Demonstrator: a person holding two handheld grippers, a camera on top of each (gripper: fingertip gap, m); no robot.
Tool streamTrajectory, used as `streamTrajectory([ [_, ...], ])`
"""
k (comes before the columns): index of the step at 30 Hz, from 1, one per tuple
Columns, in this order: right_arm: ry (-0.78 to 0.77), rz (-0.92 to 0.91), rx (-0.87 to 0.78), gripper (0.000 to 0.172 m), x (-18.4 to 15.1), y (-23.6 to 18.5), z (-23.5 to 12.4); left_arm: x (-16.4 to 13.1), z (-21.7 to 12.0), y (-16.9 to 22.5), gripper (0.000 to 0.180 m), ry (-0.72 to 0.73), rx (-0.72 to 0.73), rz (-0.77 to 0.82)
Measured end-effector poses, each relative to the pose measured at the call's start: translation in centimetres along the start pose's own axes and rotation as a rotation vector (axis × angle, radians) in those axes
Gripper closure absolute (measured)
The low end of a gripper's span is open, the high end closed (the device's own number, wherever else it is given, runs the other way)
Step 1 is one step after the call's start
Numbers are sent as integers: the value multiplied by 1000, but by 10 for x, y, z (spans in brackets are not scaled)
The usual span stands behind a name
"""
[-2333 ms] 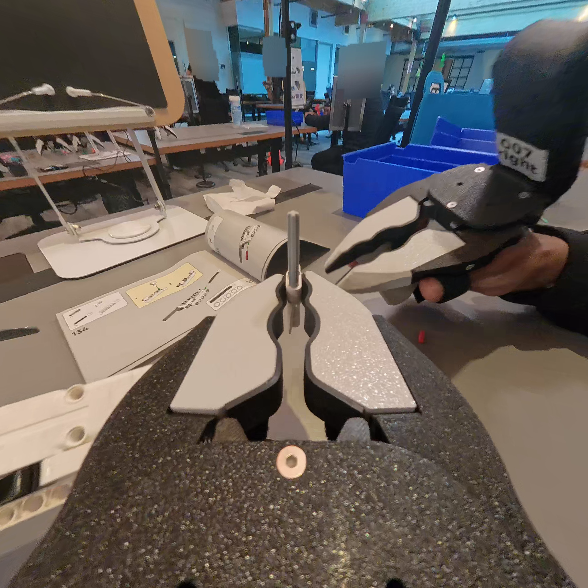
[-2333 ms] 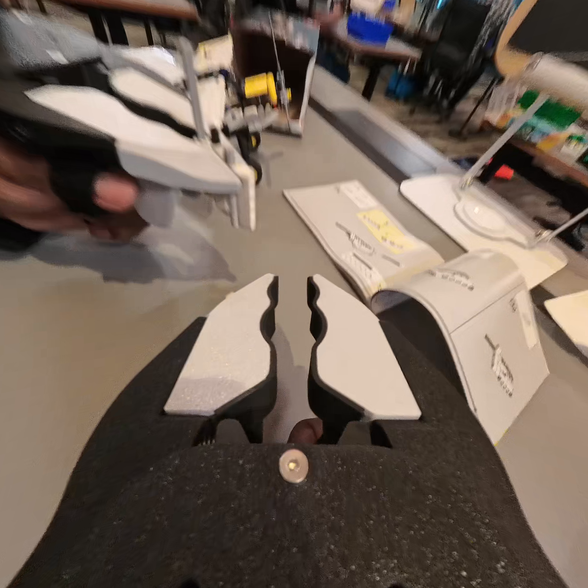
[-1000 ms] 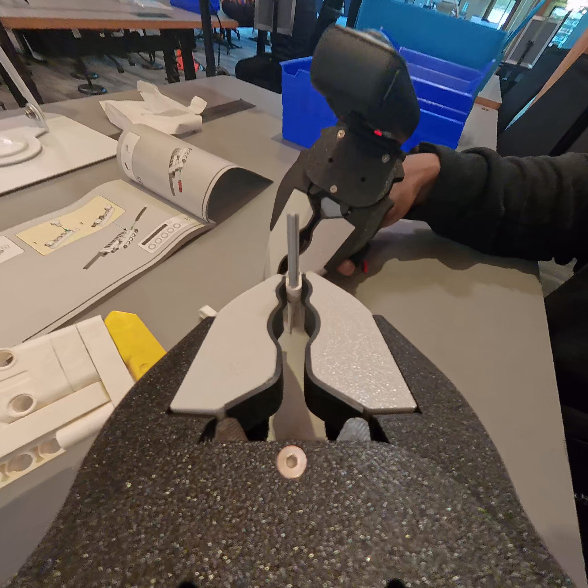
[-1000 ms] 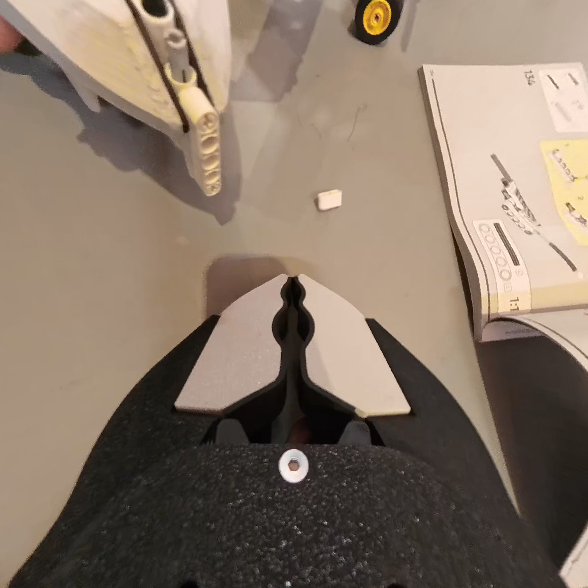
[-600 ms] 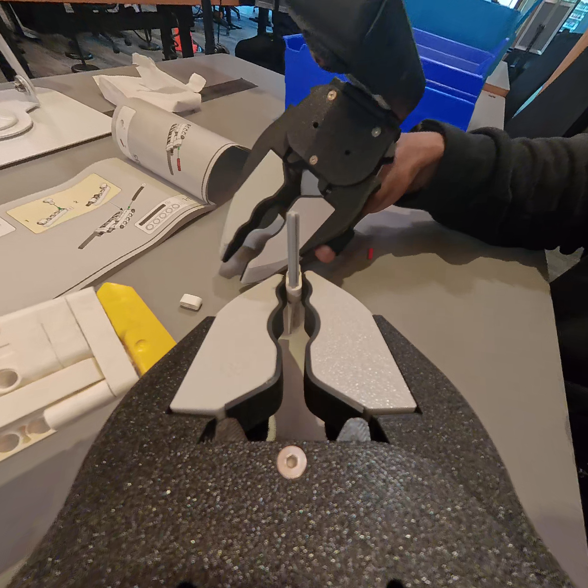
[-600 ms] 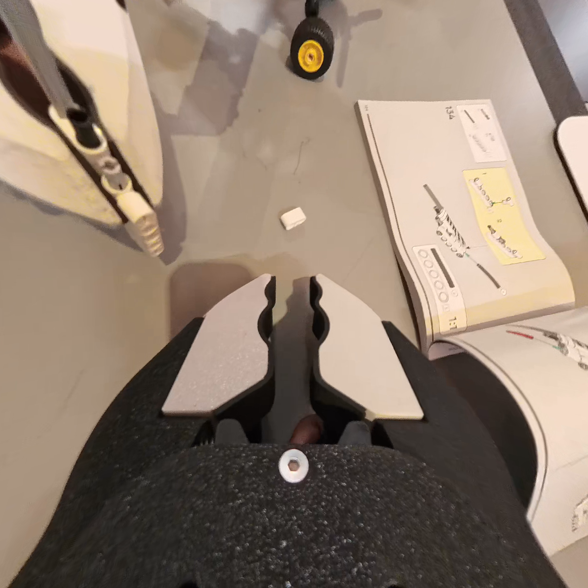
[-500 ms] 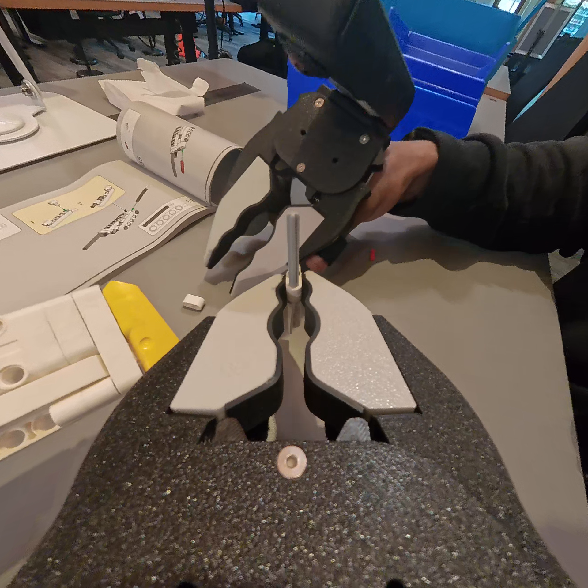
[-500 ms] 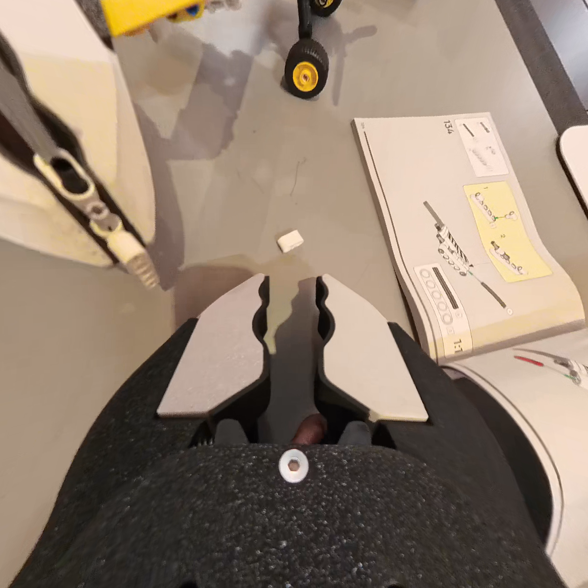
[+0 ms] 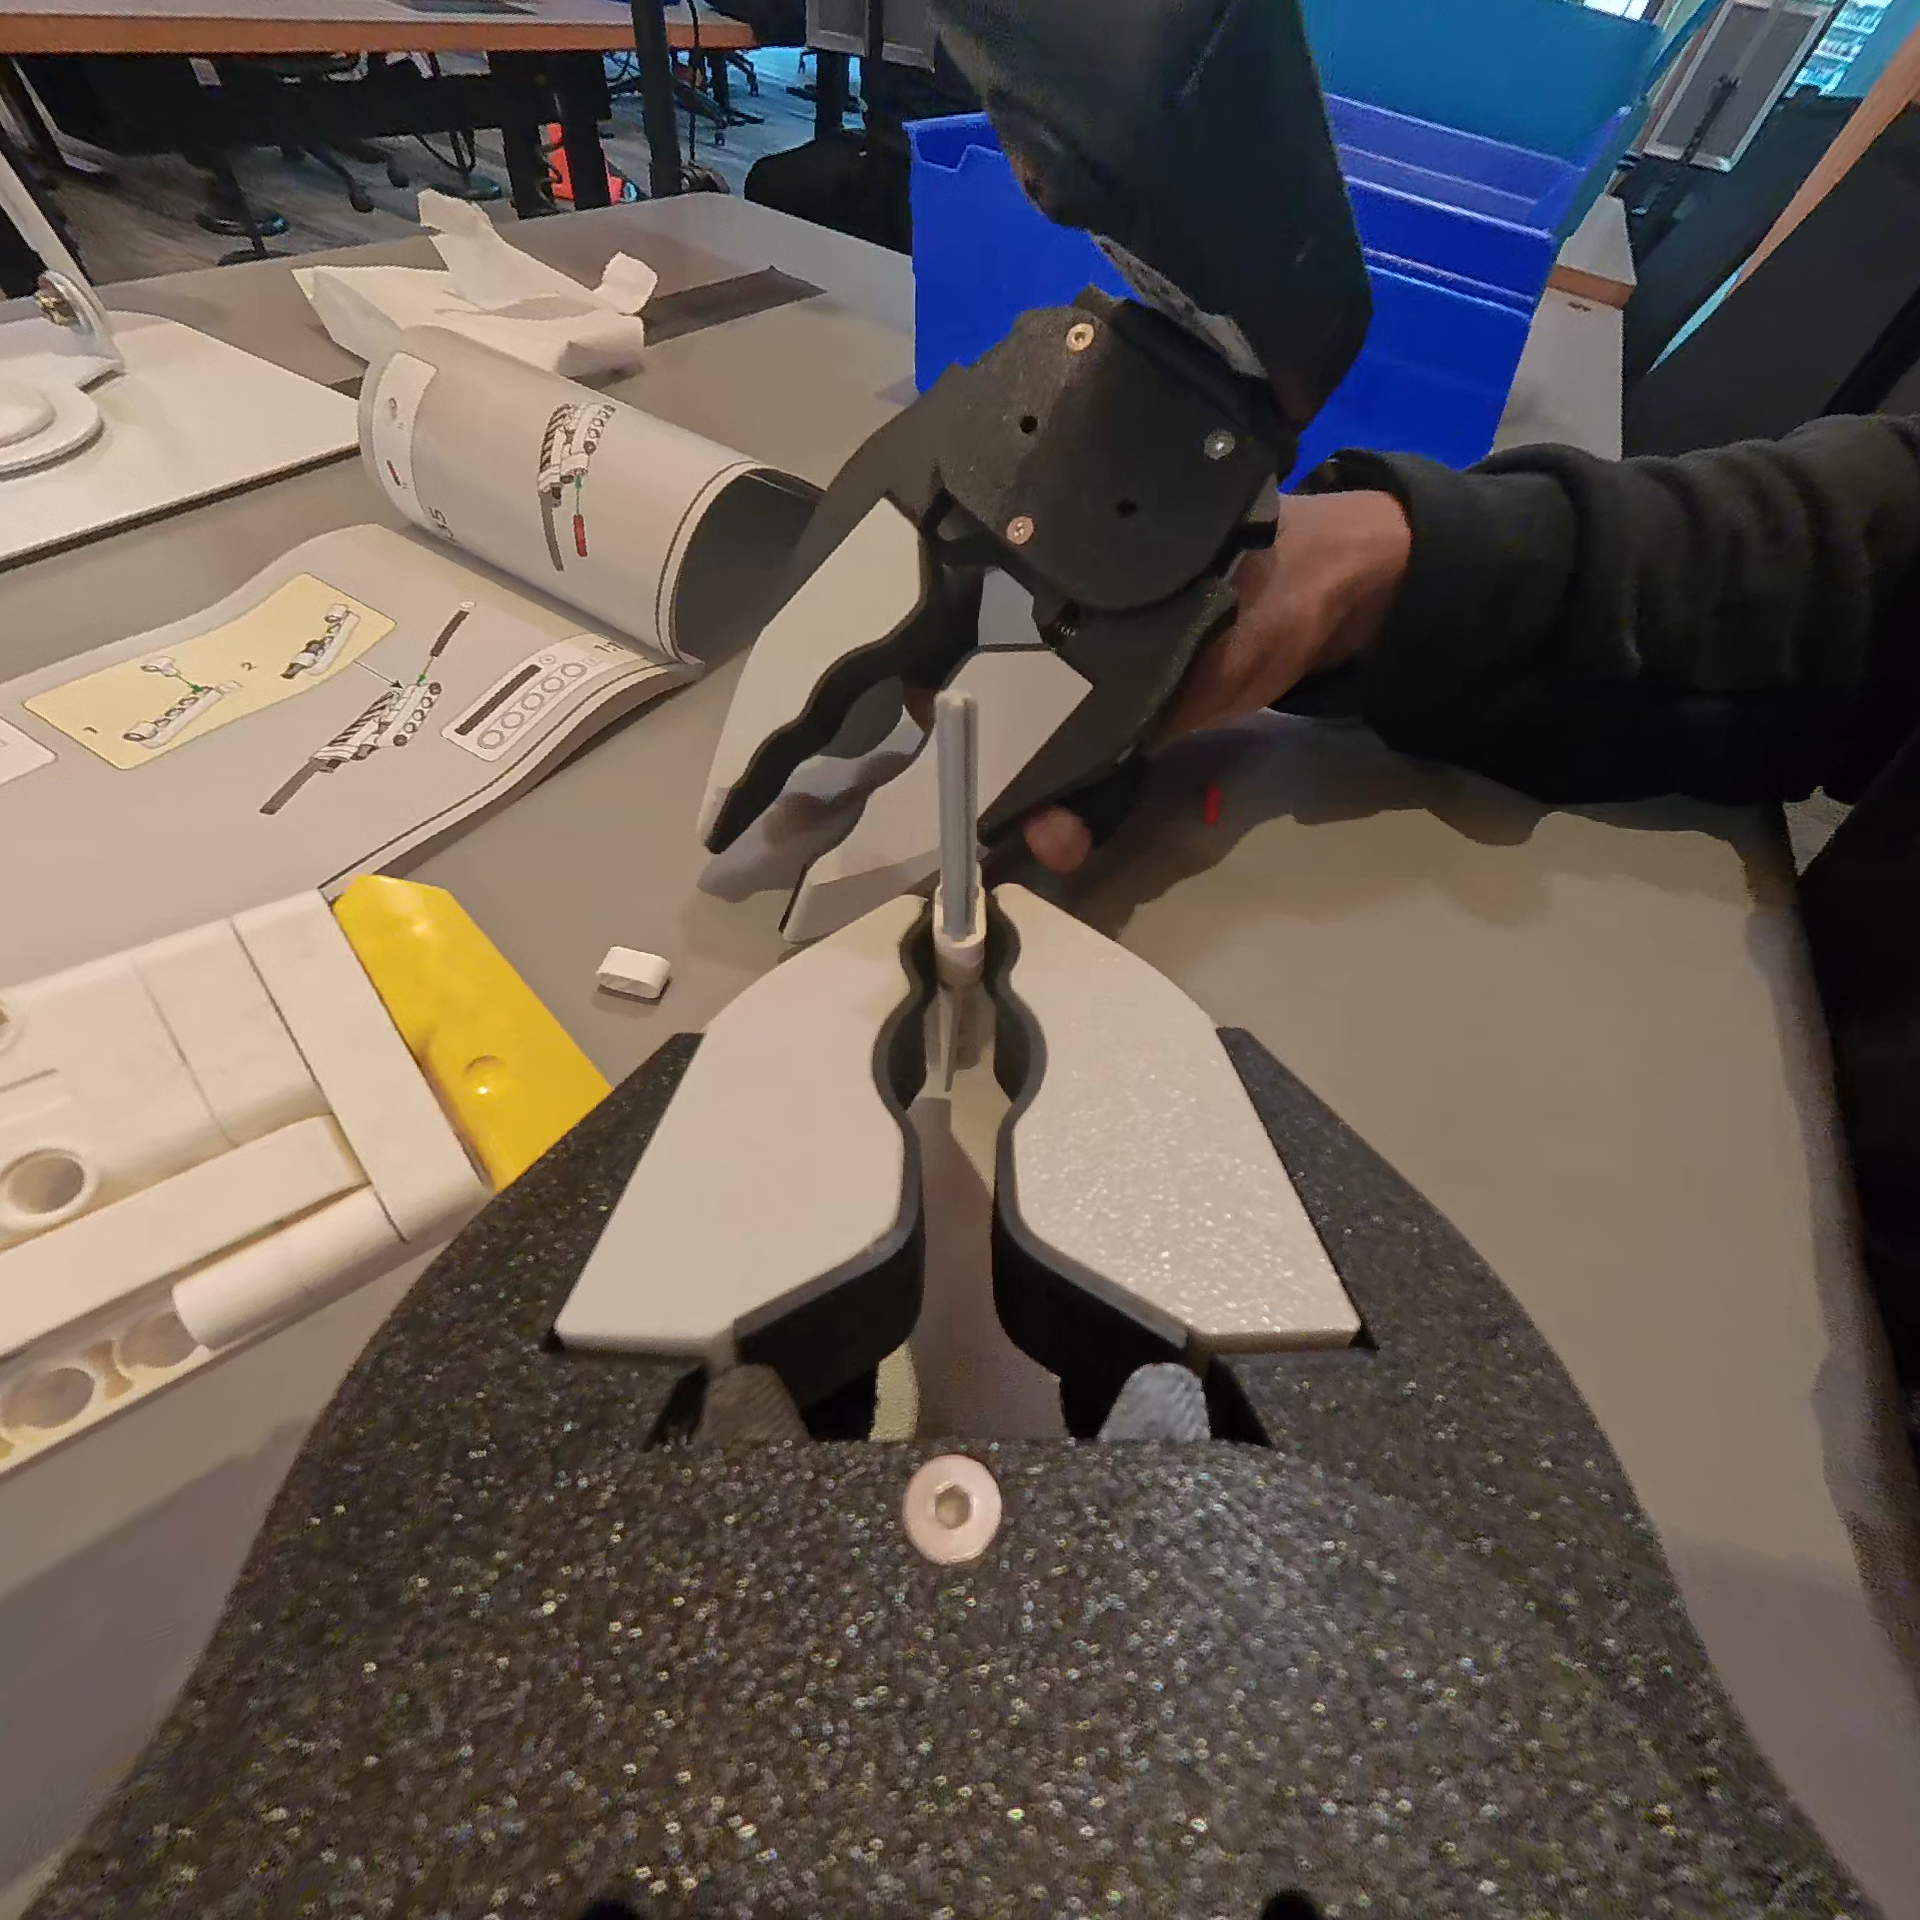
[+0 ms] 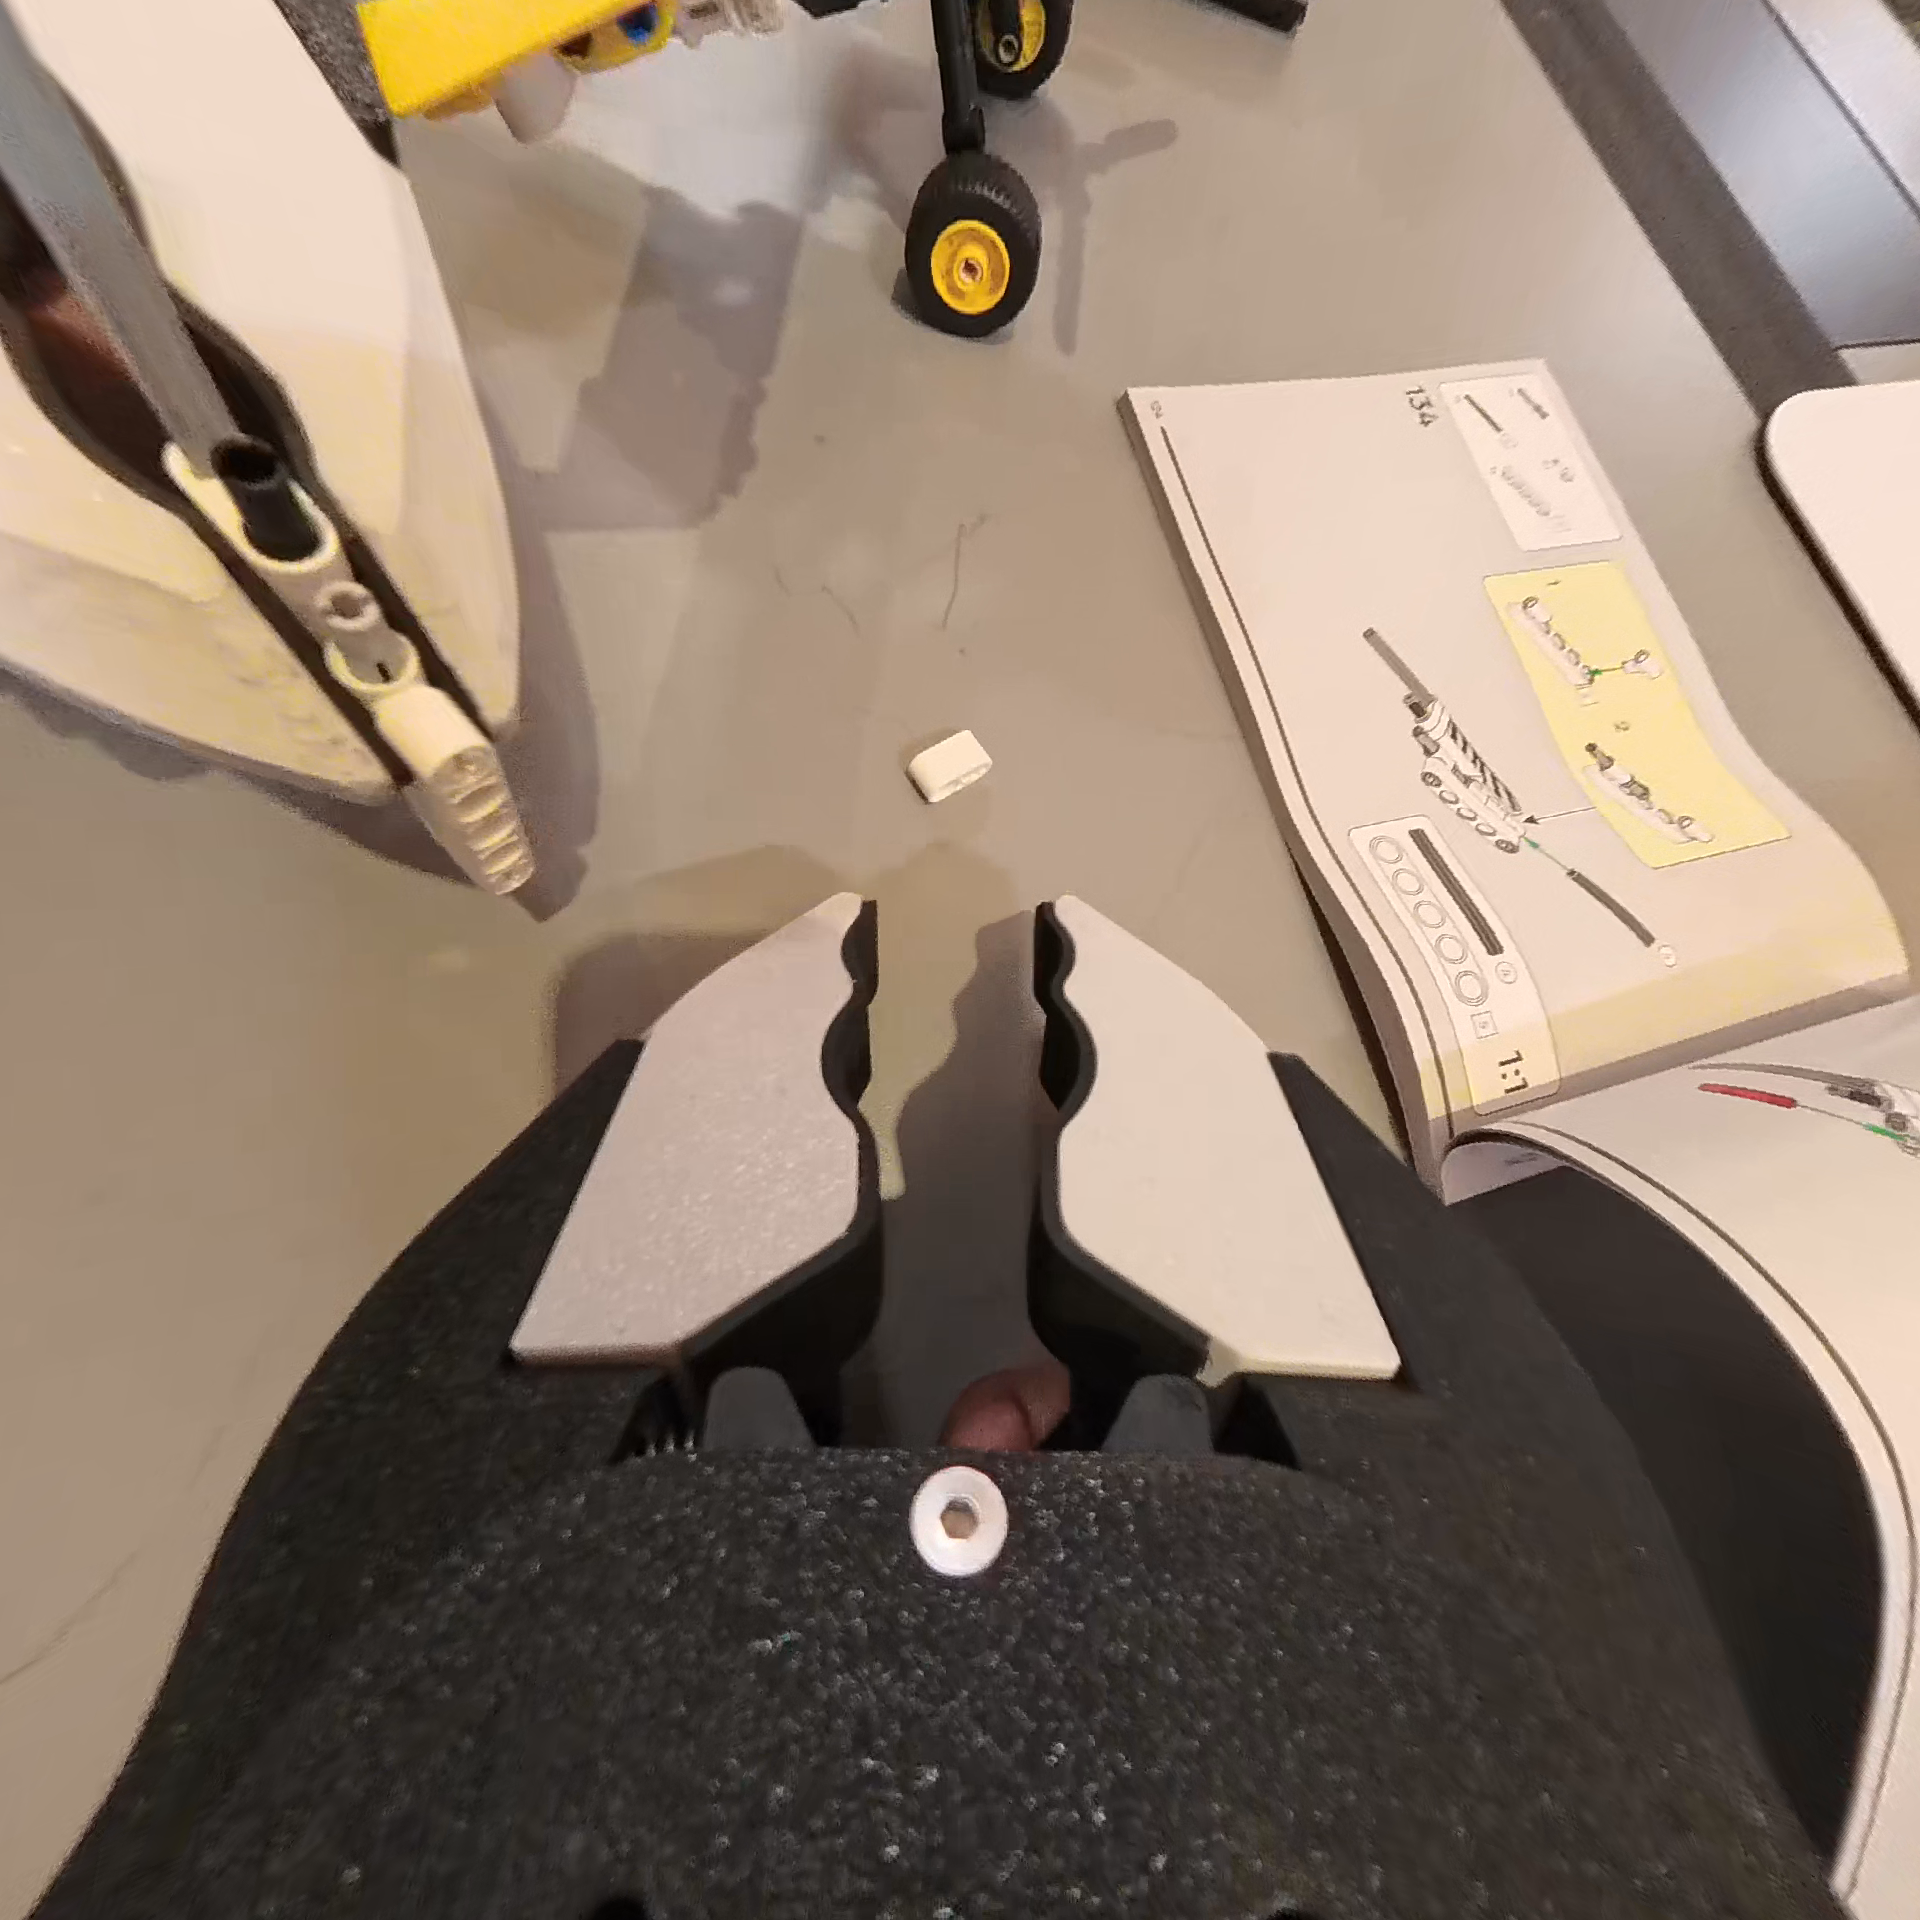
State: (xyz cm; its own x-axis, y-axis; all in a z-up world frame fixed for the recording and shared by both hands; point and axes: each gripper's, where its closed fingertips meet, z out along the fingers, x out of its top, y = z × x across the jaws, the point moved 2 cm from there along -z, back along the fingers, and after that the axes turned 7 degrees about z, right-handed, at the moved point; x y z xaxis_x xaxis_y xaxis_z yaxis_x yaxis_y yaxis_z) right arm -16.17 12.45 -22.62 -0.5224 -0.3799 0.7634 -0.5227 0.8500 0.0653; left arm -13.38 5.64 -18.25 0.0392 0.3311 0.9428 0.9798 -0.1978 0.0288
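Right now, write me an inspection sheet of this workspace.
Surface: grey table, faint scuffs.
Parts: small white piece lying loose; white beam with grey axle; yellow-and-white build; yellow-hubbed wheel.
Clutter: open instruction booklet; crumpled tissue.
Grippers: left gripper shut on the beam; right gripper open, nothing between its fingers, above the table near the white piece.
Cables: nothing seen.
Surroundings: blue bins, other desks.

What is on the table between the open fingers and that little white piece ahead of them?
Nothing: in the right wrist view, only bare grey table separates the right gripper from the white piece.
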Motion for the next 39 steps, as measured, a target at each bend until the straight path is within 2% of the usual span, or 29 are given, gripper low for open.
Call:
streamTrajectory([
  [29,-12,13,27,141,-1,-1,0,9,-7,-4,173,47,14,-15],
  [34,-21,136,-29,140,0,8,1,19,-13,-6,173,86,39,-3],
  [39,-5,283,-10,136,10,1,6,22,-17,-8,173,101,49,-12],
])
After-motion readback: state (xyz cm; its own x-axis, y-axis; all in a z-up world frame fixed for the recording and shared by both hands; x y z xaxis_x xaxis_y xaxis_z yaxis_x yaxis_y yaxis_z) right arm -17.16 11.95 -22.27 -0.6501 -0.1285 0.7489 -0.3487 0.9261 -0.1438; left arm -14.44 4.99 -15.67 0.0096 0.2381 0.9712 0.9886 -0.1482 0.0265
